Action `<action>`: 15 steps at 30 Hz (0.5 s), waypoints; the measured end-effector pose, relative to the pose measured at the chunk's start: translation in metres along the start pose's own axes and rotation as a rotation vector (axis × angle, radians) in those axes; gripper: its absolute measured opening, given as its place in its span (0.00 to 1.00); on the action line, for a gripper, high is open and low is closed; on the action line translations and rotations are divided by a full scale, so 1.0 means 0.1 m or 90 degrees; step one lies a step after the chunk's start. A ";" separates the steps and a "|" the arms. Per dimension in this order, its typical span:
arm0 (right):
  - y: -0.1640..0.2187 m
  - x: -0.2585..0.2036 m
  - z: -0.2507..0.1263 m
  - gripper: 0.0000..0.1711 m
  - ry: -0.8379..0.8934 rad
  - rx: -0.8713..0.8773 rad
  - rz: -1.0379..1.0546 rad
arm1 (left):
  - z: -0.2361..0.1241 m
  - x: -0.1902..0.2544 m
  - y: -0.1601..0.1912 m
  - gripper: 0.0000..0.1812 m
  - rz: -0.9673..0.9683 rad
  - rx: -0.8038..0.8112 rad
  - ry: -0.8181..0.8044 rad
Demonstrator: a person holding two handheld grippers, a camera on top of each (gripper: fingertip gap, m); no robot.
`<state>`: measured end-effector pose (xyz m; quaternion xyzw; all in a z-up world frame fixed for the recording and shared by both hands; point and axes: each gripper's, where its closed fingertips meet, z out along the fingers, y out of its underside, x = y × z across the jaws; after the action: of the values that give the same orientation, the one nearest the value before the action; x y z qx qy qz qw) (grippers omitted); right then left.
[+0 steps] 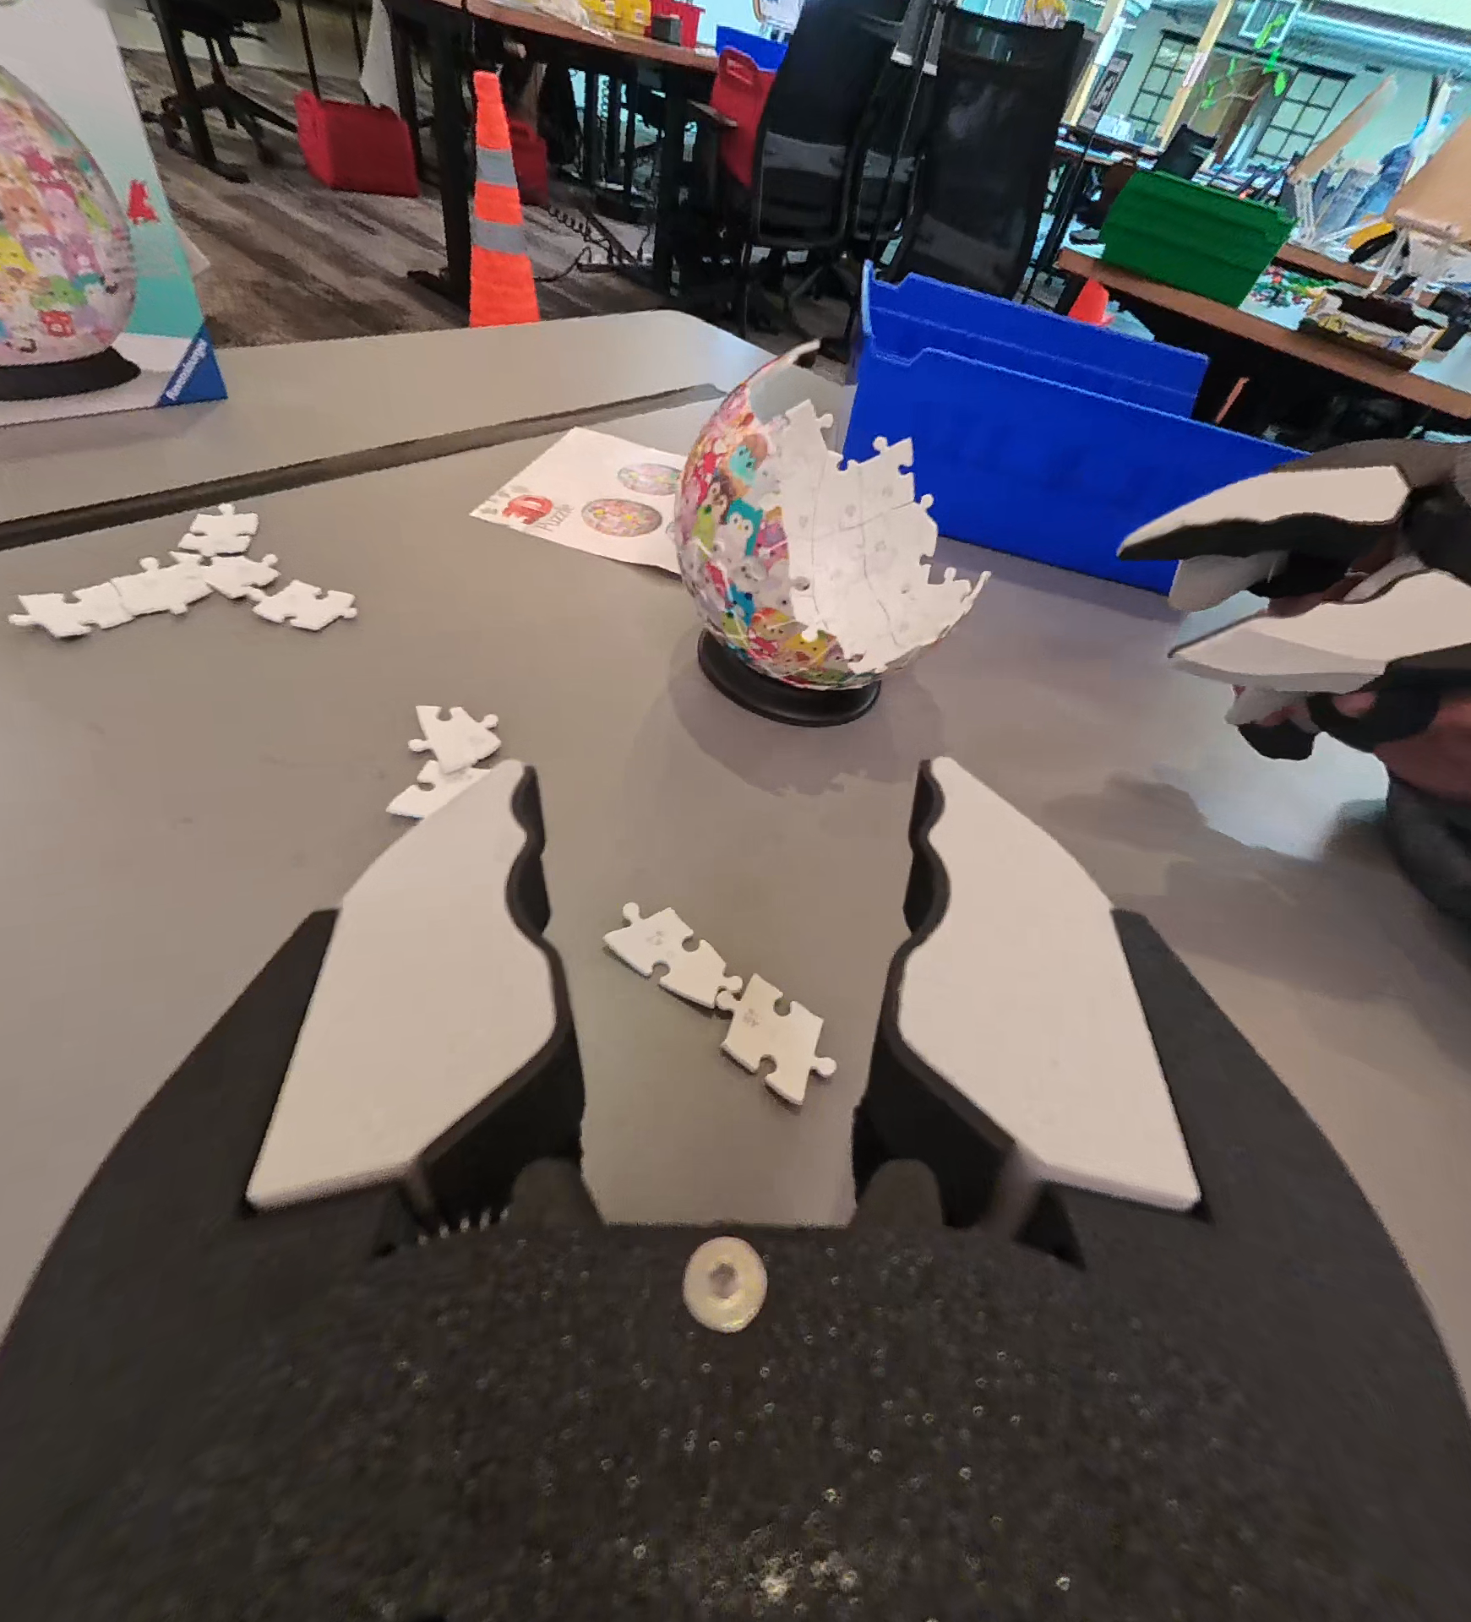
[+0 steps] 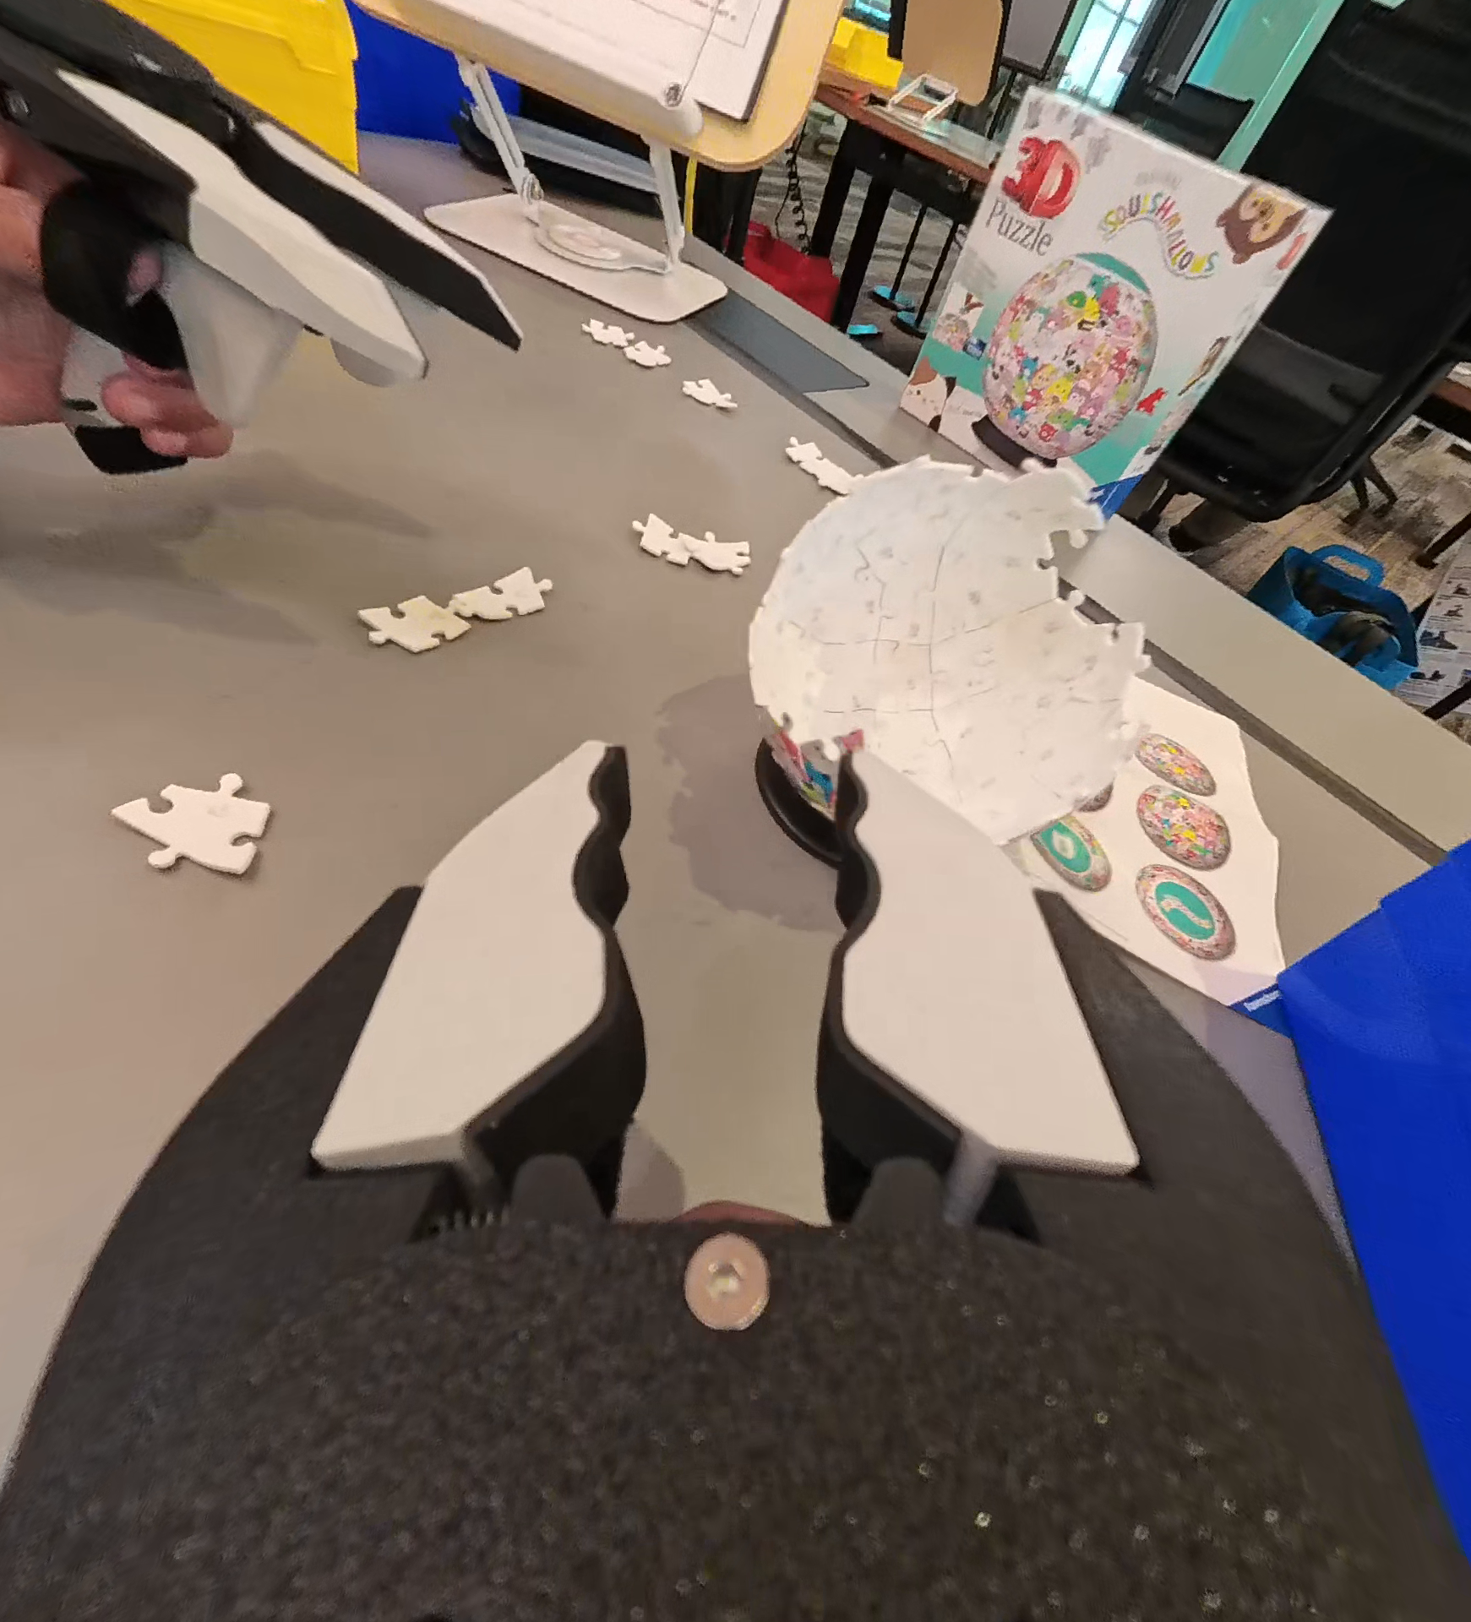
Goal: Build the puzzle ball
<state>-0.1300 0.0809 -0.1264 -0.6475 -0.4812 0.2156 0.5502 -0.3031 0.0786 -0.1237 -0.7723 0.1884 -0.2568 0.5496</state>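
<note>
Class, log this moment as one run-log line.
left gripper: open, empty | right gripper: open, empty | puzzle ball: half-built on stand | loose pieces: on table

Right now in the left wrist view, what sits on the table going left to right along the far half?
Puzzle box → cluster of white loose pieces → instruction sheet → half-built puzzle ball on its black stand → blue bin → right gripper, open, above the table.
</note>
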 end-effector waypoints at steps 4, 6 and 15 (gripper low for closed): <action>0.05 -0.05 0.03 0.26 -0.009 -0.018 -0.021 | -0.02 0.02 -0.03 0.43 0.002 0.003 0.006; 0.06 -0.09 0.05 0.26 -0.018 -0.023 -0.025 | -0.01 0.04 -0.03 0.43 0.008 0.000 0.006; 0.06 -0.09 0.05 0.26 -0.024 -0.023 -0.015 | 0.02 0.11 0.01 0.44 0.038 -0.013 0.004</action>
<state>-0.1355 0.0758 -0.1353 -0.6473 -0.5028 0.2124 0.5321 -0.2928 0.0737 -0.1232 -0.7714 0.2154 -0.2408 0.5482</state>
